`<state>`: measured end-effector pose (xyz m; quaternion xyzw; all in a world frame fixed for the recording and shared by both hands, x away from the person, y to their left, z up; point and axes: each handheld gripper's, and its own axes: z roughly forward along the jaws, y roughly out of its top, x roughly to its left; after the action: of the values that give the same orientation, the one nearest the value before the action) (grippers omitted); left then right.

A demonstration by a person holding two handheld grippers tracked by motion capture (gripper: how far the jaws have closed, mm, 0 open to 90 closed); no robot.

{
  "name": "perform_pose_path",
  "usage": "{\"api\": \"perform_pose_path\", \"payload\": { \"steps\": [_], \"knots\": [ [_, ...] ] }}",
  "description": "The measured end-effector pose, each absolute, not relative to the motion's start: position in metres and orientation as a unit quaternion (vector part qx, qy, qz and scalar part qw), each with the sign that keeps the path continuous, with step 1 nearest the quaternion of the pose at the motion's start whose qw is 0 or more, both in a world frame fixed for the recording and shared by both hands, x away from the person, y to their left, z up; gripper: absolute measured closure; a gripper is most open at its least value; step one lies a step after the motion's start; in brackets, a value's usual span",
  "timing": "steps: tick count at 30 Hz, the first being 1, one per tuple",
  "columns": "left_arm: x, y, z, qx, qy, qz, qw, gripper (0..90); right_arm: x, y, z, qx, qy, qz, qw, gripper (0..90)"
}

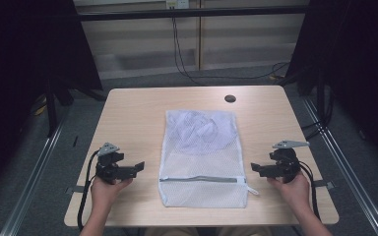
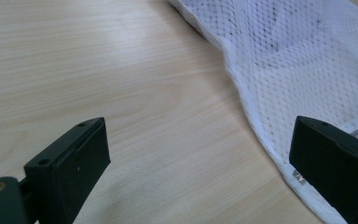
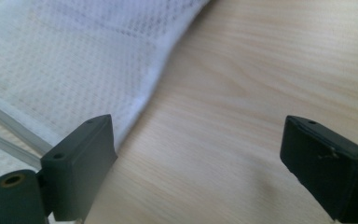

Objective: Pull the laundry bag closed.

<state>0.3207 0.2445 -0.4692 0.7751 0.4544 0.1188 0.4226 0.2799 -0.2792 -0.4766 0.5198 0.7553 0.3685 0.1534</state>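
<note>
The white mesh zip-up laundry bag (image 1: 203, 157) lies flat in the middle of the pale wooden table (image 1: 128, 118), its zipper running across near the front edge with the pull at the right end, and something pale bunched inside toward the far end. The left gripper (image 1: 139, 167) rests near the front left corner, the right gripper (image 1: 254, 168) near the front right corner; both point inward at the bag's side edges, jaws spread wide and holding nothing.

The main risk, as I judge it, is the thin mesh itself: it lies flush on the wood, so a jaw coming in level may skate over the hem or push the bag sideways and bunch it instead of pinching it. A grip on one layer only could also drag the whole bag toward the front edge, which is close.

There is bare wood on both sides of the bag and more behind it, up to the small dark round hole (image 1: 230, 98) near the far edge.
</note>
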Motion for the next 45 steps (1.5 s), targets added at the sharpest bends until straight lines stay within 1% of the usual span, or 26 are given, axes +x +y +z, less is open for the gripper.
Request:
{"api": "perform_pose_path", "payload": {
  "steps": [2, 4, 7, 16, 21, 31, 39, 41, 45],
  "knots": [
    [0.32, 0.243, -0.468, 0.778, 0.456, 0.113, 0.417, 5.0, 0.278, -0.275, -0.472, 0.518, 0.751, 0.385, 0.144, 12.6],
    [0.32, 0.243, -0.468, 0.785, 0.45, 0.115, 0.409, 5.6, 0.279, -0.269, -0.467, 0.515, 0.753, 0.386, 0.141, 12.0],
    [0.319, 0.241, -0.467, 0.796, 0.444, 0.119, 0.394, 5.7, 0.28, -0.259, -0.461, 0.506, 0.758, 0.386, 0.148, 12.0],
    [0.317, 0.247, -0.462, 0.79, 0.446, 0.126, 0.401, 5.7, 0.286, -0.231, -0.456, 0.49, 0.775, 0.376, 0.135, 12.0],
    [0.316, 0.249, -0.46, 0.792, 0.443, 0.126, 0.402, 5.9, 0.29, -0.211, -0.452, 0.489, 0.773, 0.387, 0.116, 11.6],
    [0.314, 0.246, -0.459, 0.803, 0.428, 0.127, 0.395, 6.9, 0.297, -0.178, -0.45, 0.483, 0.782, 0.382, 0.098, 9.7],
    [0.313, 0.247, -0.457, 0.801, 0.425, 0.123, 0.403, 7.0, 0.302, -0.154, -0.449, 0.473, 0.79, 0.379, 0.088, 9.8],
    [0.313, 0.247, -0.457, 0.802, 0.425, 0.124, 0.402, 7.0, 0.305, -0.145, -0.448, 0.476, 0.792, 0.375, 0.079, 7.9],
    [0.313, 0.246, -0.457, 0.801, 0.424, 0.123, 0.403, 7.0, 0.308, -0.134, -0.448, 0.476, 0.79, 0.38, 0.07, 8.0]
  ]
}}
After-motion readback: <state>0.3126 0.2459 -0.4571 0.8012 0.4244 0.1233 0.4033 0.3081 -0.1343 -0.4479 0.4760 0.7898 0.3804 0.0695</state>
